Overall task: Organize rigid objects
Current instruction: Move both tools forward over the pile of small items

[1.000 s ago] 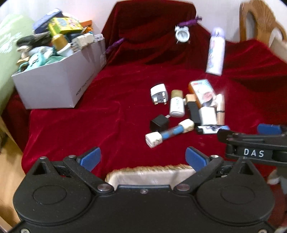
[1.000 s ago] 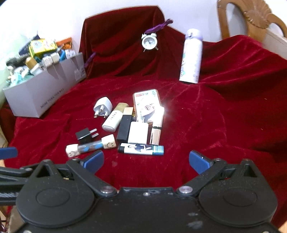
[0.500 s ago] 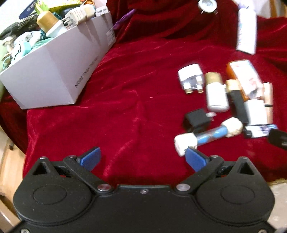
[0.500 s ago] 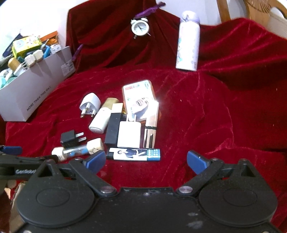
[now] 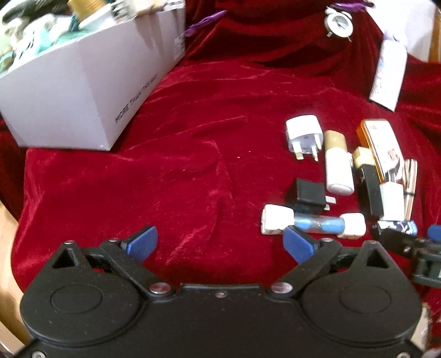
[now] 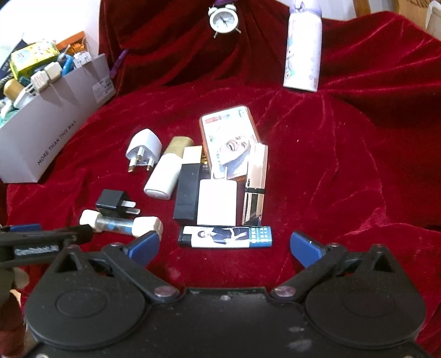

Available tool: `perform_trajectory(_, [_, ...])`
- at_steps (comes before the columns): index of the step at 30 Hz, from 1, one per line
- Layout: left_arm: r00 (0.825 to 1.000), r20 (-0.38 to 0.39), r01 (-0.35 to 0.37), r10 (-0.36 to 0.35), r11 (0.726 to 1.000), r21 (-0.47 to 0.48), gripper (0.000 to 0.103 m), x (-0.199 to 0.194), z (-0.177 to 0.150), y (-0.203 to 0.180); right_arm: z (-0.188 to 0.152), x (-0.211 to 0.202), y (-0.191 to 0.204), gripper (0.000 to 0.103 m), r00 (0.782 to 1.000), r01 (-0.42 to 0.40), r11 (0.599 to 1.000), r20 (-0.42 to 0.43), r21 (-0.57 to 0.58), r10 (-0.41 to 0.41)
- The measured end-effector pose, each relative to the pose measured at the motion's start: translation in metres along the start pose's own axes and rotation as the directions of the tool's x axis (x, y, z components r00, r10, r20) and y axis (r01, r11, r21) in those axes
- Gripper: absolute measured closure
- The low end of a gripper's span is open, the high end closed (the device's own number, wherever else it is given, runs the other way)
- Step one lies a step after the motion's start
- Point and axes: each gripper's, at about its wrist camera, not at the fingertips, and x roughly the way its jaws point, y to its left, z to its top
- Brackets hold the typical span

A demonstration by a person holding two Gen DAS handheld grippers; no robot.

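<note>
A cluster of small items lies on the red velvet cloth: a printed lighter [image 6: 225, 236], a sand timer with white ends [image 6: 121, 221] [image 5: 312, 224], a black plug [image 6: 113, 206], a white plug [image 6: 143, 147] [image 5: 304, 135], a white tube with gold cap [image 6: 165, 173], a black stick [image 6: 187, 192], a white charger [image 6: 217, 205], a phone [image 6: 230, 140] and a shiny case [image 6: 255, 184]. My right gripper [image 6: 224, 246] is open, just short of the lighter. My left gripper [image 5: 220, 243] is open and empty, left of the sand timer.
A grey box [image 5: 82, 91] [image 6: 46, 135] full of assorted items stands at the back left. A white bottle [image 6: 303, 46] and a small alarm clock [image 6: 223, 19] stand at the back. The left gripper's finger [image 6: 41, 239] shows at the right wrist view's left edge.
Both grippers have moved forward and lower toward the cluster. The woven basket under the left gripper has dropped out of view. Both stay open.
</note>
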Motion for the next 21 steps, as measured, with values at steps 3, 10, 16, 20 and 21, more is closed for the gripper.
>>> perform_trajectory(3, [0.999,-0.006,0.052,-0.053,0.997,-0.065,0.008,0.001,0.003,0.012,0.0,0.006,0.0,0.004,1.0,0.023,1.0,-0.005,-0.01,-0.023])
perform_trajectory(10, [0.991,0.008,0.137,-0.137,0.985,-0.101,0.007,-0.007,0.003,0.009,-0.002,0.009,-0.005,0.011,0.999,0.038,0.999,-0.002,-0.001,-0.038])
perform_trajectory(16, [0.987,0.018,0.161,-0.16,0.984,-0.078,0.007,-0.004,0.015,-0.011,0.0,0.01,0.002,0.006,0.999,0.049,0.999,0.006,-0.024,-0.049])
perform_trajectory(20, [0.985,0.001,0.171,-0.172,0.982,-0.084,0.004,0.003,0.025,-0.02,0.002,0.013,0.002,0.006,0.998,0.064,0.998,0.005,-0.017,-0.064])
perform_trajectory(21, [0.986,-0.004,0.165,-0.166,0.983,-0.082,0.004,0.006,0.027,-0.023,0.003,0.013,0.001,0.006,0.998,0.067,0.998,0.007,-0.013,-0.067])
